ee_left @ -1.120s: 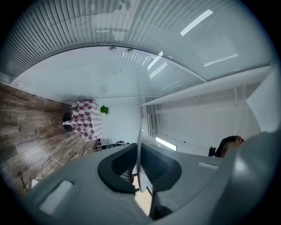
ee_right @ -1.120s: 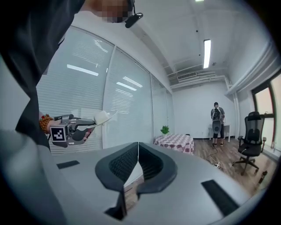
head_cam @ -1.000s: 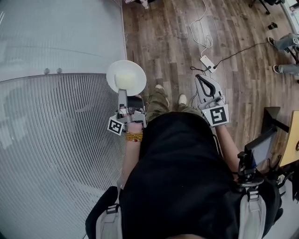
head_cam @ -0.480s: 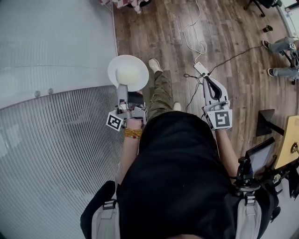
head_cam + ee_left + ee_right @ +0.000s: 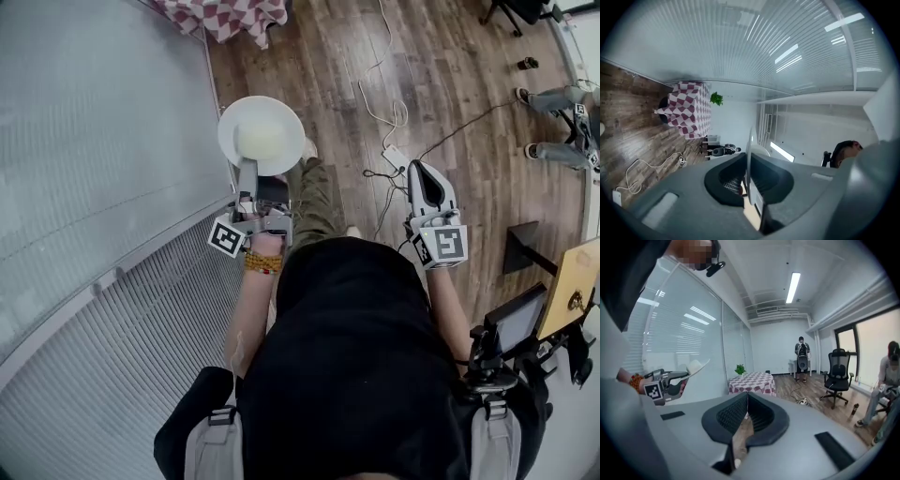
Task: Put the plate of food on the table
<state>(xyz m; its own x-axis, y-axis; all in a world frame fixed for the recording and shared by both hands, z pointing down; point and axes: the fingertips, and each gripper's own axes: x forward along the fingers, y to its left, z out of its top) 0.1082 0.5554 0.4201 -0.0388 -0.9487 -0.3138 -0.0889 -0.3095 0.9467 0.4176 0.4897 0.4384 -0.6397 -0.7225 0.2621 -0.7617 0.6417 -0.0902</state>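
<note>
A white plate (image 5: 262,134) with a pale mound of food (image 5: 265,141) is held out level in front of the person. My left gripper (image 5: 247,172) is shut on its near rim. In the left gripper view the plate (image 5: 750,145) shows edge-on as a thin white line pinched between the jaws. My right gripper (image 5: 421,172) is shut with nothing in it, out over the wood floor to the right. A table with a red-and-white checked cloth (image 5: 230,14) stands ahead, also seen as the table (image 5: 751,380) in the right gripper view.
A glass wall with blinds (image 5: 103,141) runs close along the left. A white cable and power strip (image 5: 394,155) lie on the floor ahead. An office chair (image 5: 838,376), a standing person (image 5: 802,355) and a potted plant (image 5: 739,369) are farther down the room.
The person has walked forward along the glass wall, carrying both grippers along. The checked table has come into view at the top. The plate stays in the left gripper.
</note>
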